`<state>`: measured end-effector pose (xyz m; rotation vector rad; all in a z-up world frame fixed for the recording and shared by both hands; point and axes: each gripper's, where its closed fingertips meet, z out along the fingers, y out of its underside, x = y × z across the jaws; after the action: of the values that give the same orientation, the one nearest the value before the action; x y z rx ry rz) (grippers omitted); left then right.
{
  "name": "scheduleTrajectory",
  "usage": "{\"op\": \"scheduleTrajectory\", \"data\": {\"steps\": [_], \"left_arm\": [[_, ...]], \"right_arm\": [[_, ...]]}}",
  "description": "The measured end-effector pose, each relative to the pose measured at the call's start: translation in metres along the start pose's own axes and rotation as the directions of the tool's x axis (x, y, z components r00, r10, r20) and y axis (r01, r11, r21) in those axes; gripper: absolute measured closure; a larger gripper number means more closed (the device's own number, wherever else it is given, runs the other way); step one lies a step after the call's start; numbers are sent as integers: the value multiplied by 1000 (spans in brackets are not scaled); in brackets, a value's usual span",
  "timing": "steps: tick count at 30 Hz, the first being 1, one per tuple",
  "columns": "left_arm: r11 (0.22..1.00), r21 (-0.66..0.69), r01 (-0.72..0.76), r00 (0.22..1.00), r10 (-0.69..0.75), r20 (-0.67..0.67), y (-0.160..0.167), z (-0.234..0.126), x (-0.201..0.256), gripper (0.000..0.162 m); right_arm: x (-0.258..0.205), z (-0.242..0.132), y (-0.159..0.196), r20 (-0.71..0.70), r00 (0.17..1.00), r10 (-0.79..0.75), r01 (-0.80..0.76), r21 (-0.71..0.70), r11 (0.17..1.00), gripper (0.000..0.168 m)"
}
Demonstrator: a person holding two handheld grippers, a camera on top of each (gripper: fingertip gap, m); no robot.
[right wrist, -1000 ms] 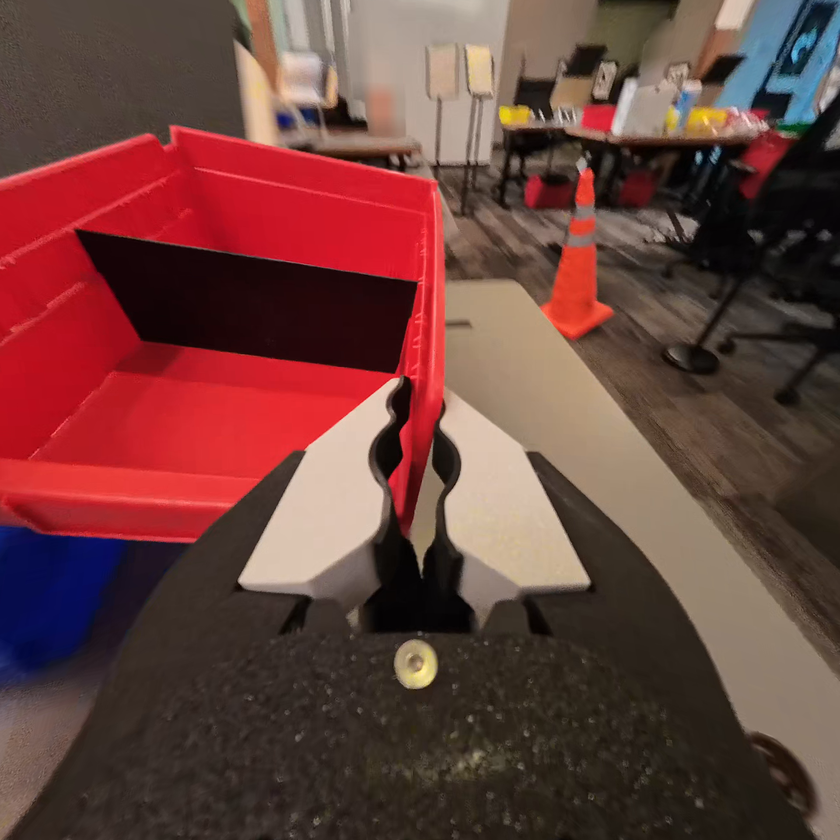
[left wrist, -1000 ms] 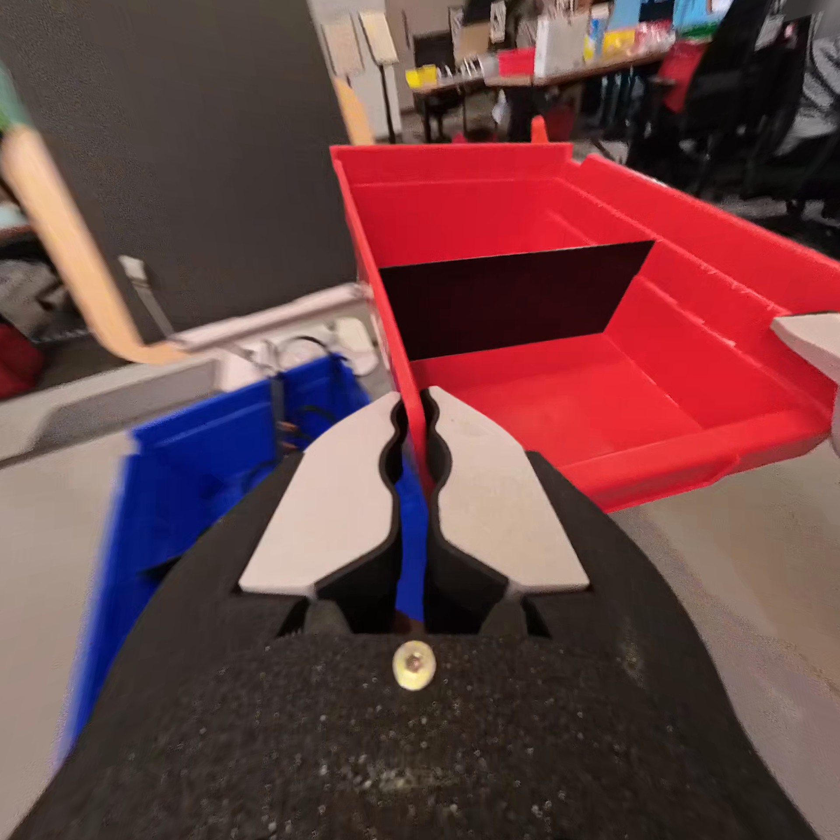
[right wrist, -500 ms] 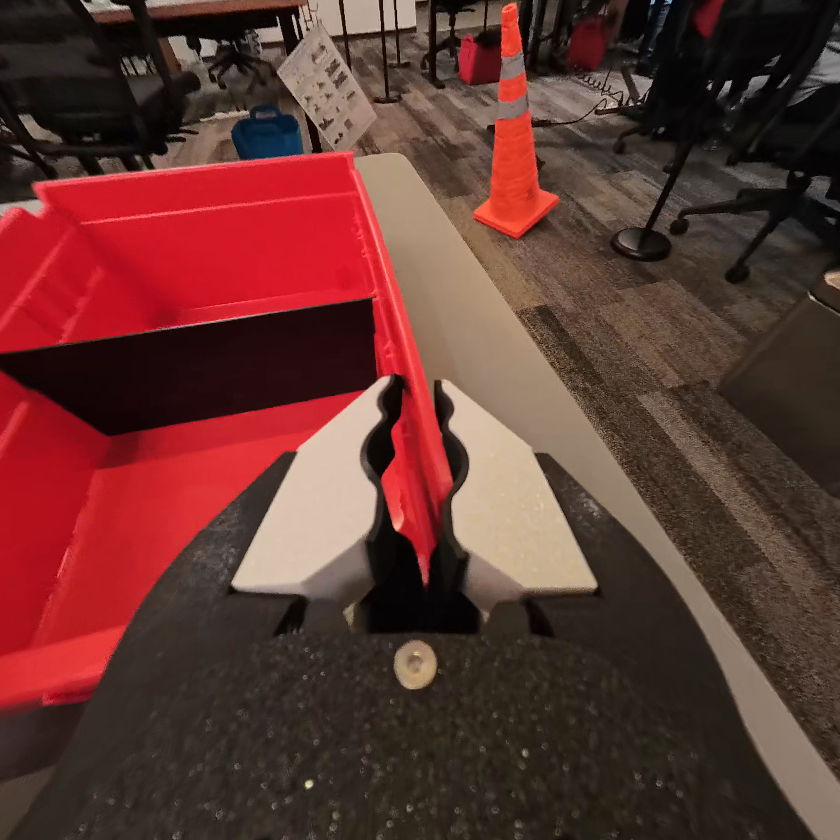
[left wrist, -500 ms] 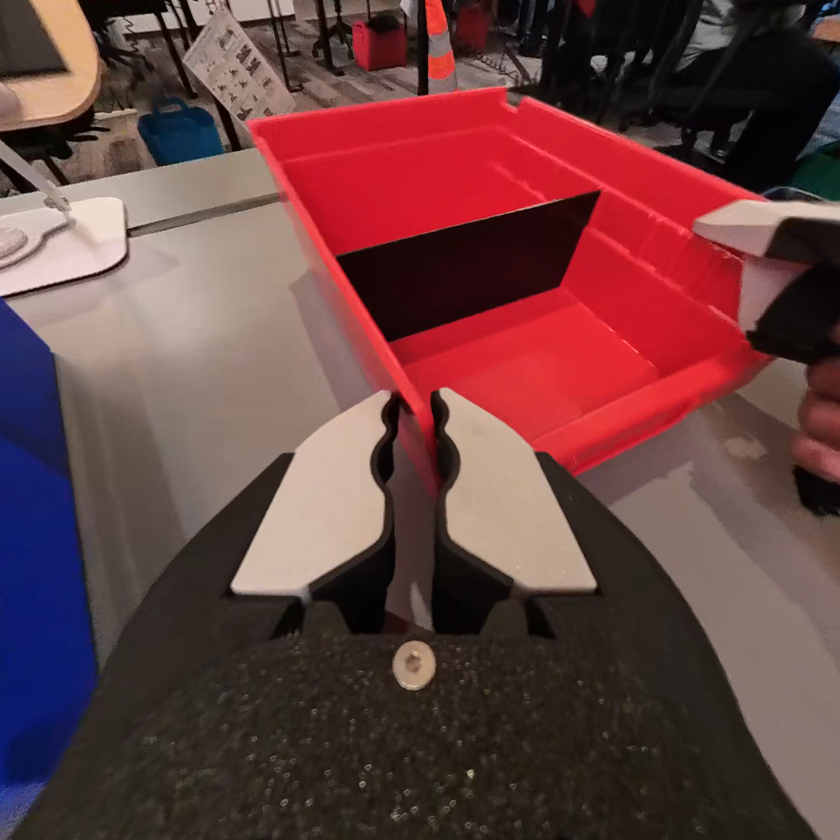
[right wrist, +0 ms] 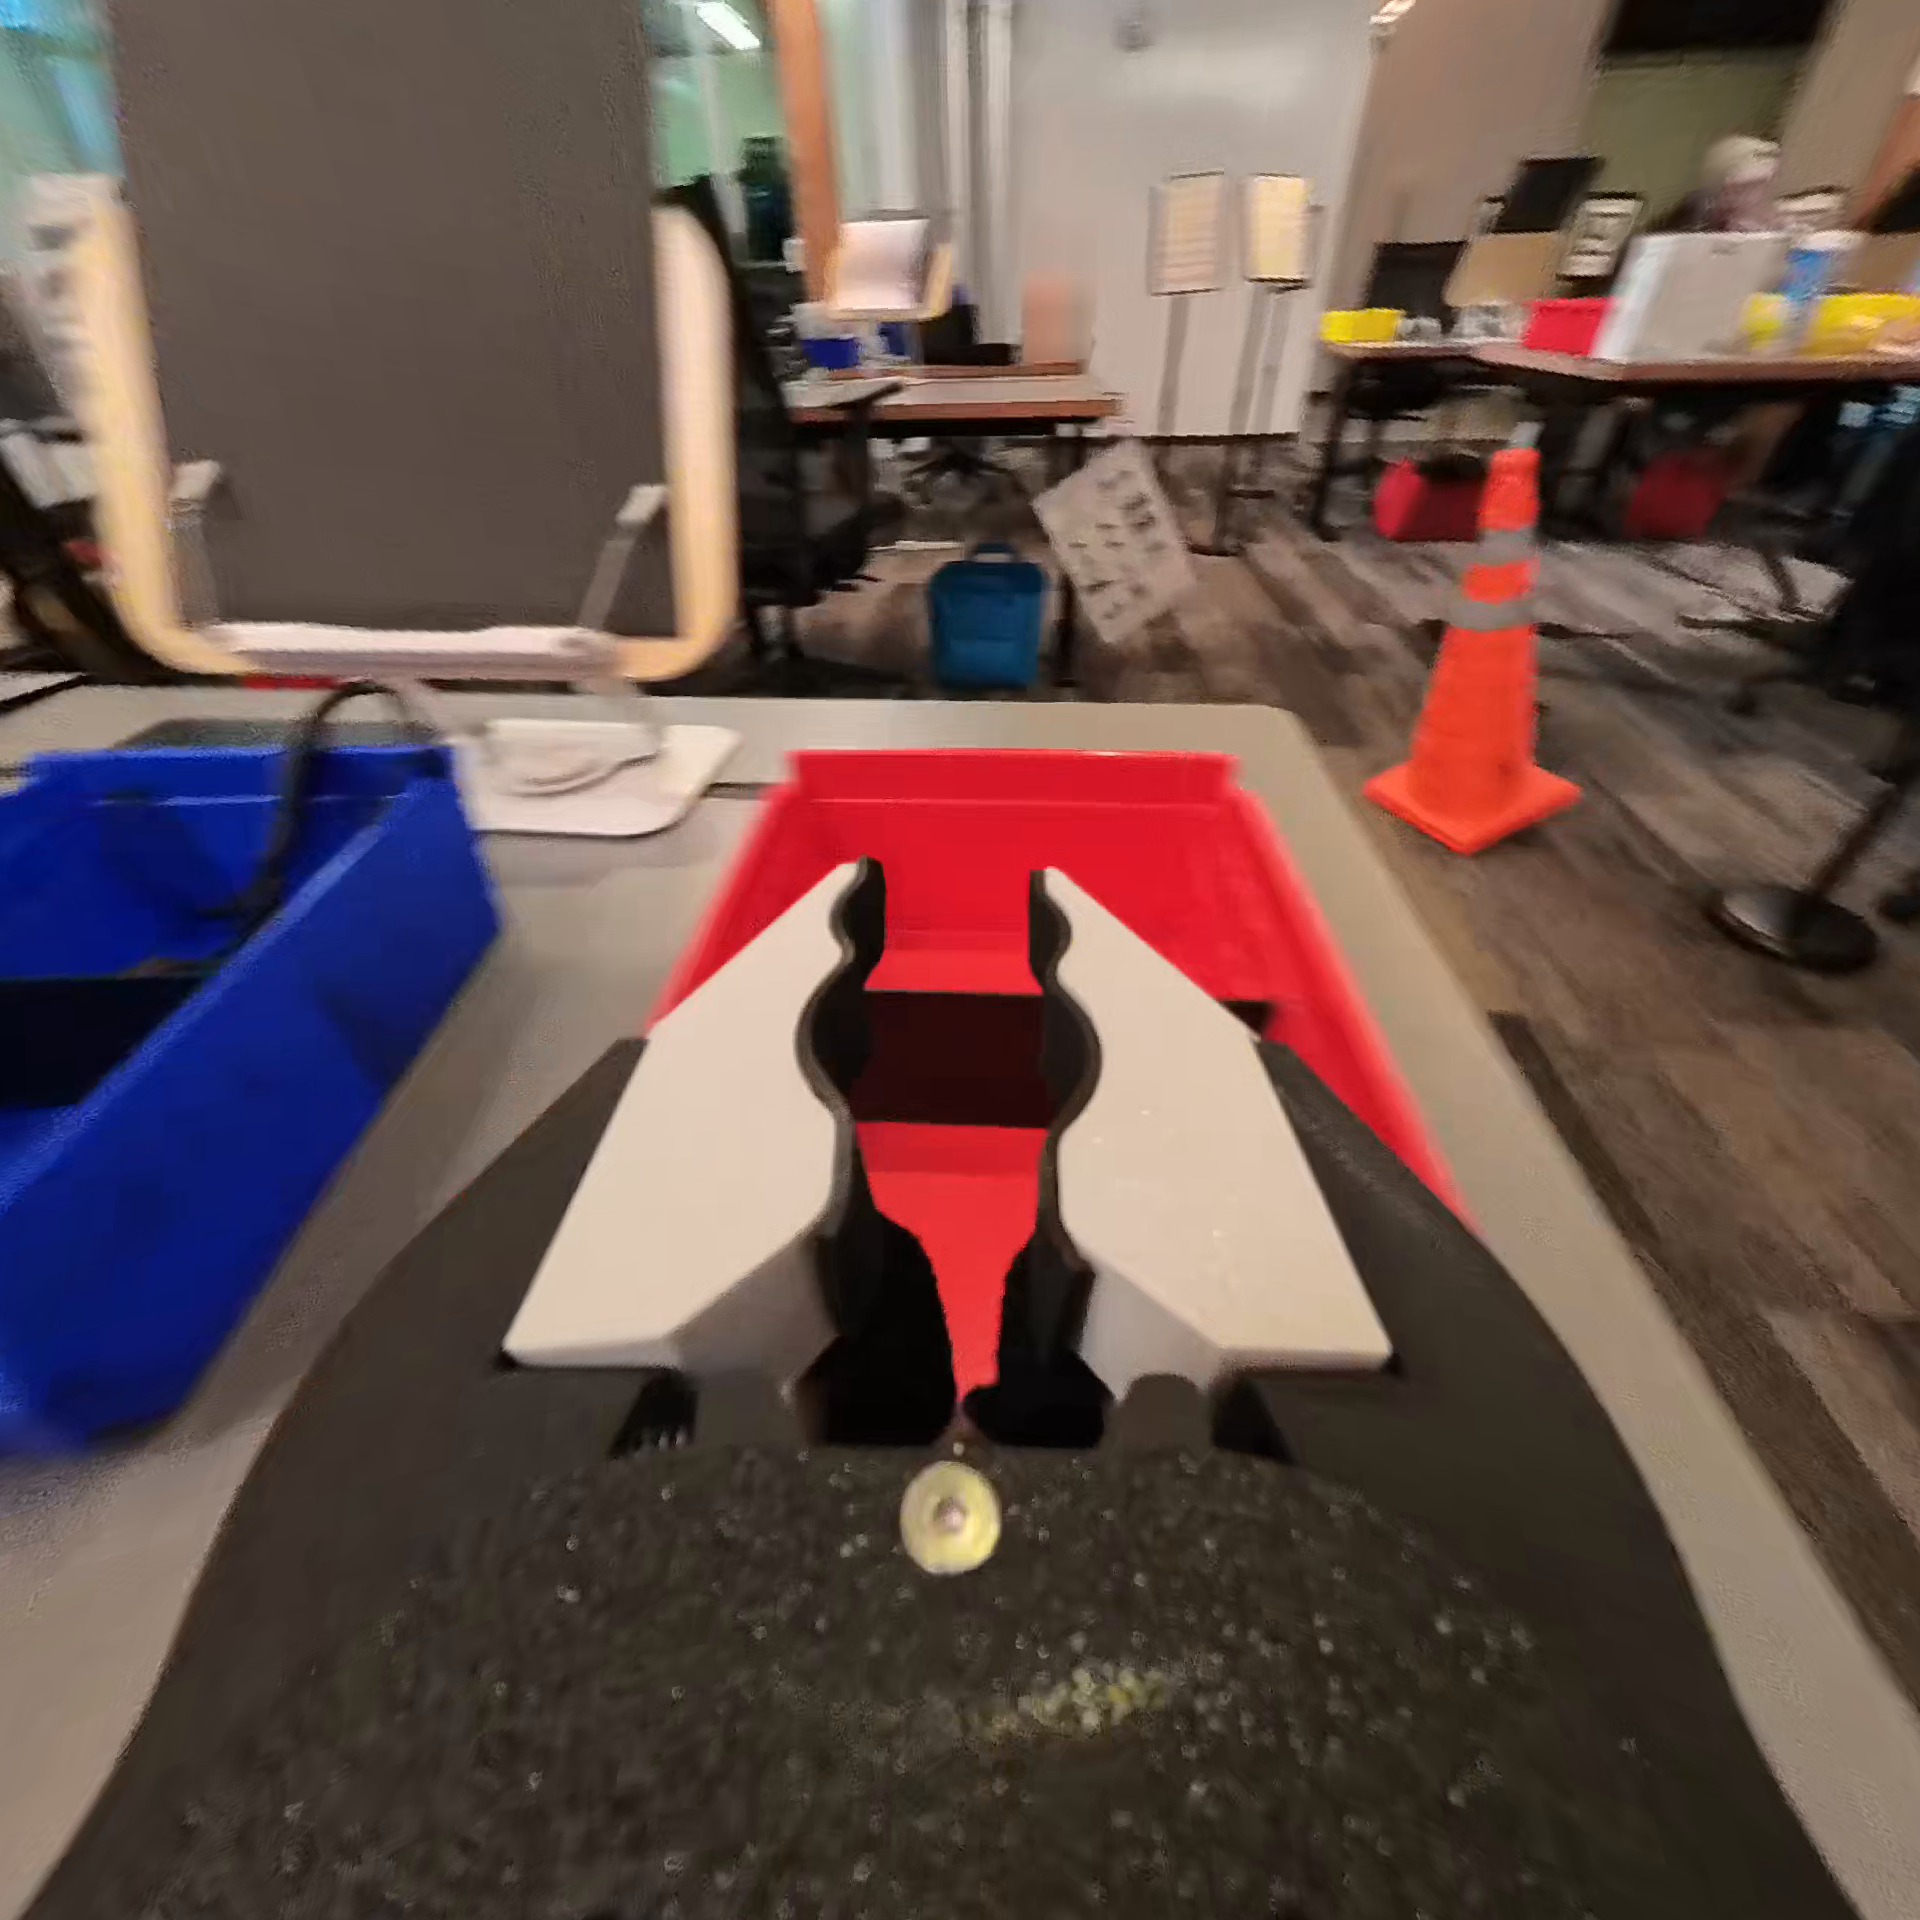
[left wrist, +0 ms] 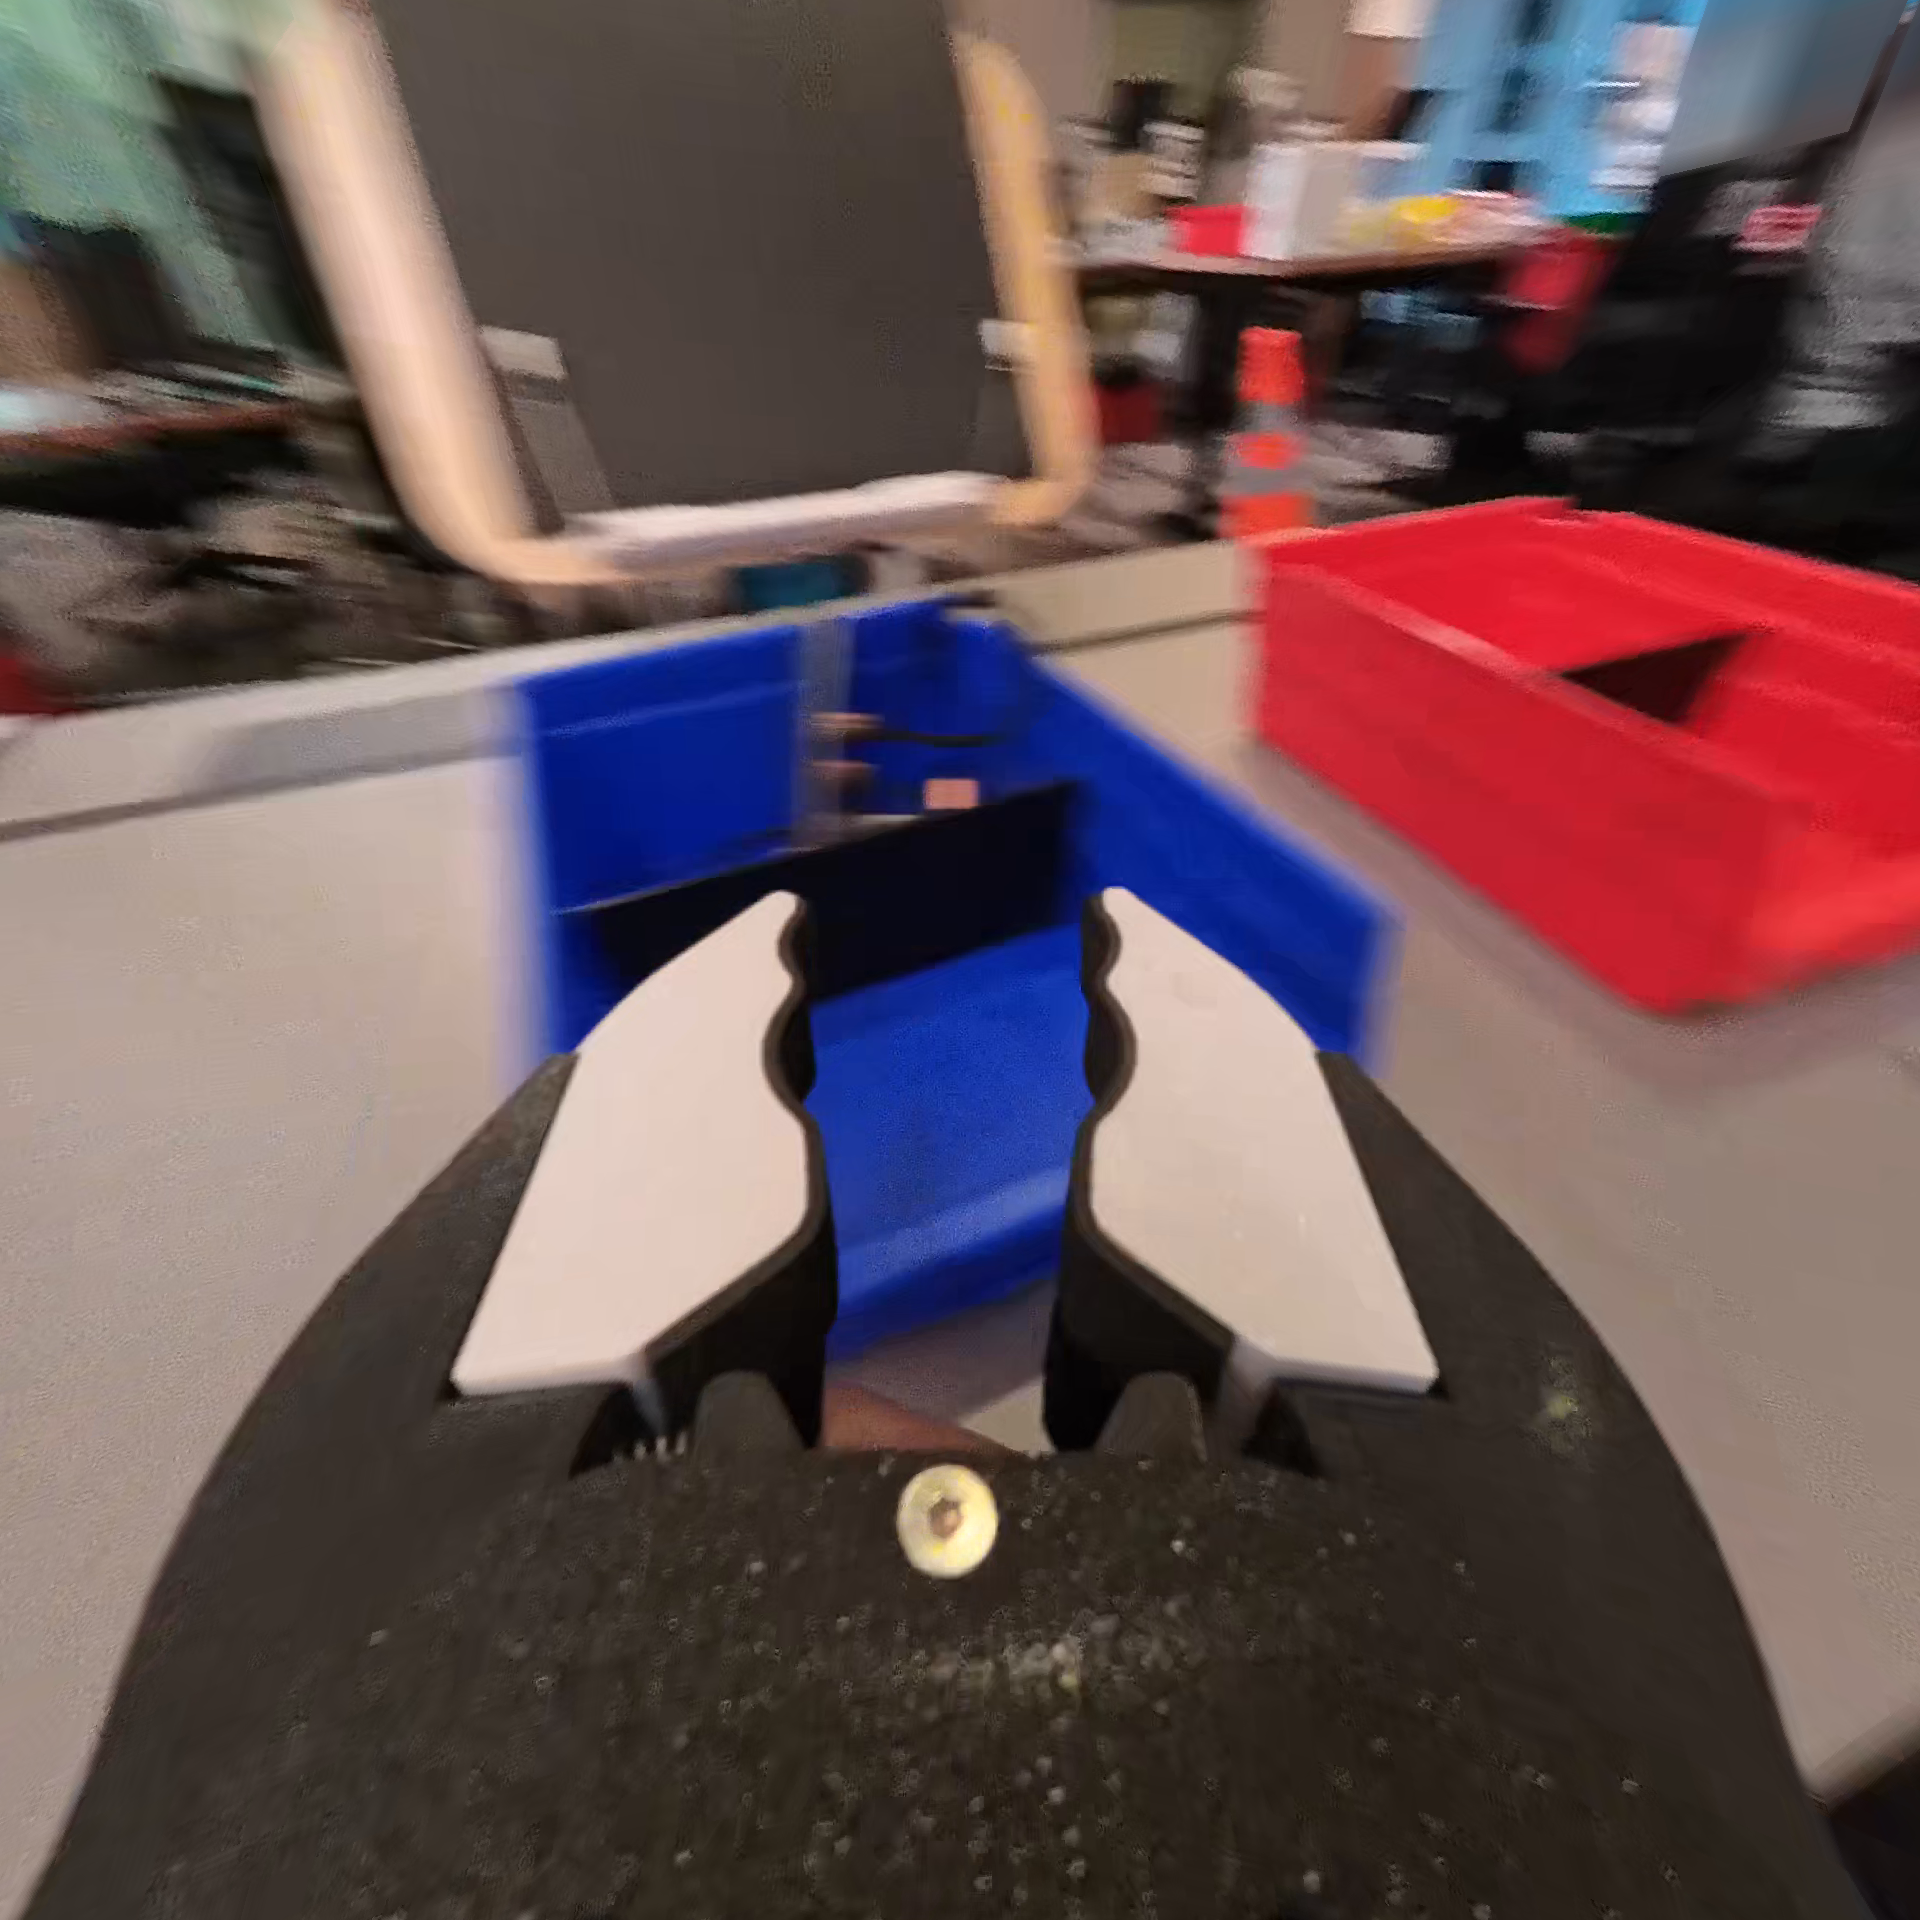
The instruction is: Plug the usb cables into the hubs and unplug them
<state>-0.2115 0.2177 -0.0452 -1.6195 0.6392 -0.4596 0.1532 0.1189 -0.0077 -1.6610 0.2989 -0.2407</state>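
Note:
A red bin [right wrist: 1226, 894] with a black divider [right wrist: 951, 1060] stands on the grey table [right wrist: 582, 935]; it also shows at the right in the left wrist view [left wrist: 1538, 831]. A blue bin [left wrist: 1195, 831] with a black divider [left wrist: 935, 894] and cables in its back half stands to the left of it [right wrist: 208, 1039]. My left gripper [left wrist: 943, 925] is open and empty, above the blue bin's near end. My right gripper [right wrist: 951, 894] is open and empty, above the red bin's near part.
A white flat pad [right wrist: 613, 774] lies on the table behind the bins. A dark panel with a wooden frame [right wrist: 416, 312] stands behind the table. An orange cone [right wrist: 1481, 675], chairs and other tables stand on the floor to the right. Some 35 centimetres of space lies between my two pairs of fingers.
Both grippers let go of the red bin's side walls and opened. The red bin now rests on the table. My left gripper has swung left to face the blue bin.

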Motion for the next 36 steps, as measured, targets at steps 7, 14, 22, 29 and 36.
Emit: {"op": "scheduleTrajectory", "data": {"steps": [7, 14, 22, 29, 36], "left_arm": [[981, -196, 14, 999, -5, 43, 76, 12, -74, 114], [958, -282, 42, 999, -43, 1, 85, 37, -79, 154], [960, -280, 24, 992, 11, 123, 72, 6, -186, 159], [957, -273, 94, 979, -40, 200, 90, -39, -311, 160], [945, -255, 206, 965, -154, 210, 111, -39, -339, 159]], "right_arm": [[-241, 22, 95, 286, 957, 44, 28, -242, 970, 121], [-257, 33, 133, 39, 998, 49, -35, -314, 949, 164], [-370, 36, 127, 77, 995, -57, 74, -243, 967, 166], [-503, 40, 134, 228, 966, -123, 182, -258, 949, 163], [-529, 48, 134, 322, 946, -24, 119, -279, 953, 157]]}}
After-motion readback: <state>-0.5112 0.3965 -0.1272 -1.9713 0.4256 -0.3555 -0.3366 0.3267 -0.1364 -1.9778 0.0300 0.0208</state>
